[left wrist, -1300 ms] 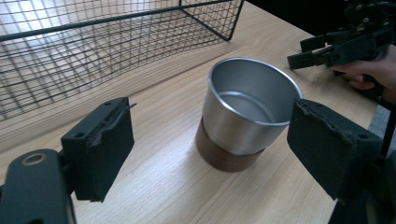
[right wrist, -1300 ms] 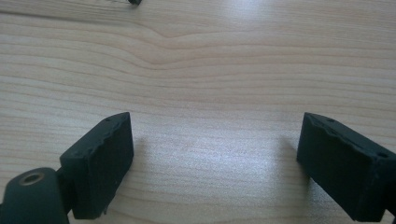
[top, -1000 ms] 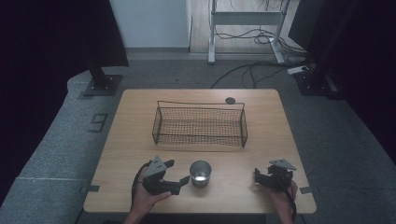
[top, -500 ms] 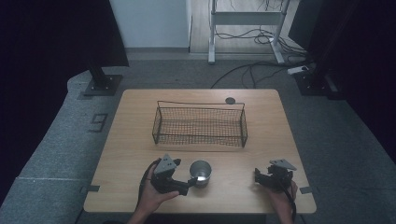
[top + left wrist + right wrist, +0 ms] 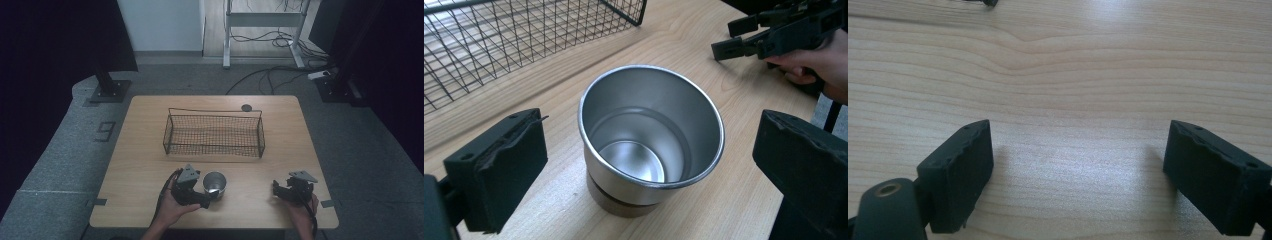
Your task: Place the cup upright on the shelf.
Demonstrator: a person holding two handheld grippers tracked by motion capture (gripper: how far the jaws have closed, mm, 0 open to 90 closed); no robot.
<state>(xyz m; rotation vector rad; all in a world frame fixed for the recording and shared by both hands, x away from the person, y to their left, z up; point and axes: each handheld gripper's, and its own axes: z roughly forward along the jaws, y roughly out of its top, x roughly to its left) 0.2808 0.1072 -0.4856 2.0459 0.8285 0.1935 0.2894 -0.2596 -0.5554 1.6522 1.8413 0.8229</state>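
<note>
Steel cup (image 5: 651, 142) stands upright on our tabletop (image 5: 150, 150), between the just-opened, spread jaws of our left hand-held gripper (image 5: 649, 165), untouched. Next, we judge: close on it. Right hand-held gripper (image 5: 1080, 175) rests spread, empty.

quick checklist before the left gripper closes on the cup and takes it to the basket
1. Cup upright, empty: ok.
2. Left gripper jaws have just been opening and stand wide, cup between them, pads not touching: ok.
3. Jaws level with the cup wall: cannot tell.
4. Basket empty, open top: ok.
5. Table between cup and basket clear: ok.
6. Right gripper open, apart from the cup: ok.
</note>
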